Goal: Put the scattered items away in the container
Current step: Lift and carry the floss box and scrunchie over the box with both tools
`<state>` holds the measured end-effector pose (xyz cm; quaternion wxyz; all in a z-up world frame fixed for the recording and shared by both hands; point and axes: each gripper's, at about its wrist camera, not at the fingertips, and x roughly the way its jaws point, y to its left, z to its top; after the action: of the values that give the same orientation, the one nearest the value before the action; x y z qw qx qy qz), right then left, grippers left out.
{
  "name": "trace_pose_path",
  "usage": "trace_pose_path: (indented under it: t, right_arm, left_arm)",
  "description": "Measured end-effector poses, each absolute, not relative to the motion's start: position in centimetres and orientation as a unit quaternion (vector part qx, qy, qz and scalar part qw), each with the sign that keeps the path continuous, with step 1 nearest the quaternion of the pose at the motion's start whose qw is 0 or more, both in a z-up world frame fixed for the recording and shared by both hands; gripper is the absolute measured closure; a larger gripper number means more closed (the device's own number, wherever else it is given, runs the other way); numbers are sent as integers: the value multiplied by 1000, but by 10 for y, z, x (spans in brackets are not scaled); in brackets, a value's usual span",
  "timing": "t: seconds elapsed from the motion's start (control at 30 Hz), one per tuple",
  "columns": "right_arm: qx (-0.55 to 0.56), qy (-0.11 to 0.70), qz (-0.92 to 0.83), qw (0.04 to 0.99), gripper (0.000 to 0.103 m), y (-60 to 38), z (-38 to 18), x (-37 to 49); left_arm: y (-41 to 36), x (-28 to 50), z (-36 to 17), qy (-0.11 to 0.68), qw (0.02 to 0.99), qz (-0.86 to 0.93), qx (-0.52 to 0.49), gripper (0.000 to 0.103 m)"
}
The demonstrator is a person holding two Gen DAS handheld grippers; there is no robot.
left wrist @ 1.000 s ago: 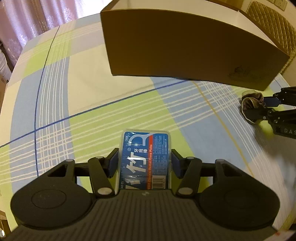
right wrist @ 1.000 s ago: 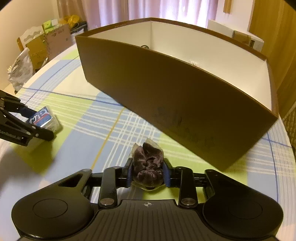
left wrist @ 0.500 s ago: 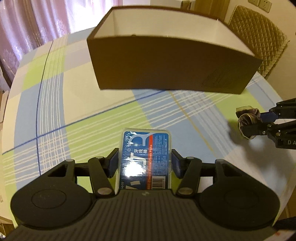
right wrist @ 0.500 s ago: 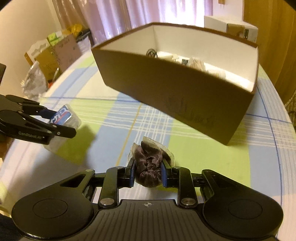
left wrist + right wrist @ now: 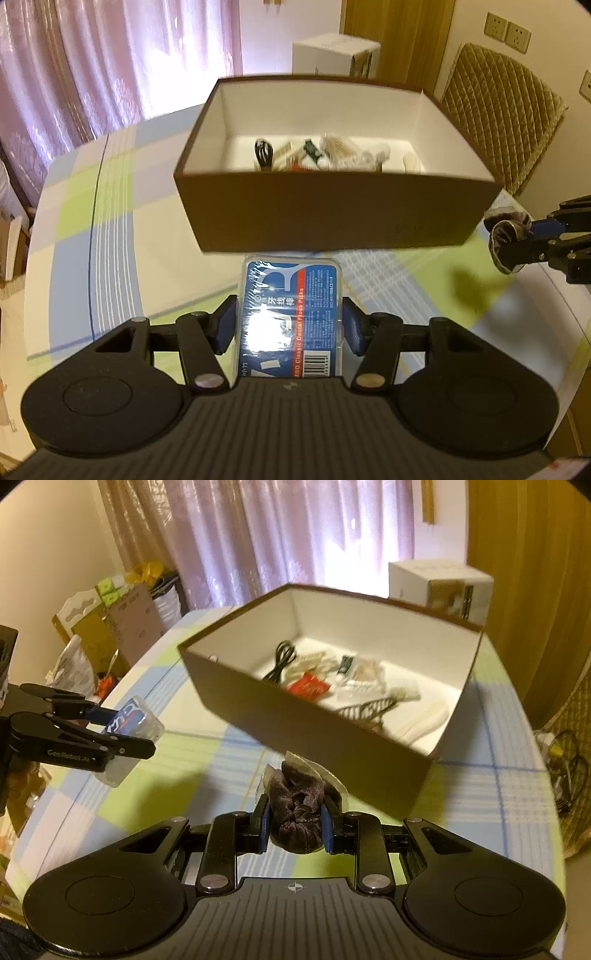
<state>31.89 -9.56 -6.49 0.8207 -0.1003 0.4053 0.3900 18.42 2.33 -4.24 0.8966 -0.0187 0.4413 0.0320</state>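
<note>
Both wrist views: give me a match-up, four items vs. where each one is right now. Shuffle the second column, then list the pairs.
Items
1. dental floss pick box
2. brown velvet scrunchie
3. black cable
4. white carton

Places
A. inside the brown container
B. clamped in the right tool
C. behind the container, off the table
D. clamped in the left tool

Pairs: 1-D, 2-B, 3-A, 4-C

A glossy plastic floss-pick case (image 5: pixel 290 314) (glare-streaked), a plush velvety scrunchie (image 5: pixel 297 808) and a matt cardboard box (image 5: pixel 332 210) are seen.
</note>
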Motion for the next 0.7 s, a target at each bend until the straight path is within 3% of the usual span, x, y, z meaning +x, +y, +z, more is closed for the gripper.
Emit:
trace_pose_path:
  t: [0.7]
  right_arm:
    - [-133,346,391,842,79,-79,-15,375]
  left_arm:
    - [18,268,12,373,927,16,23,50]
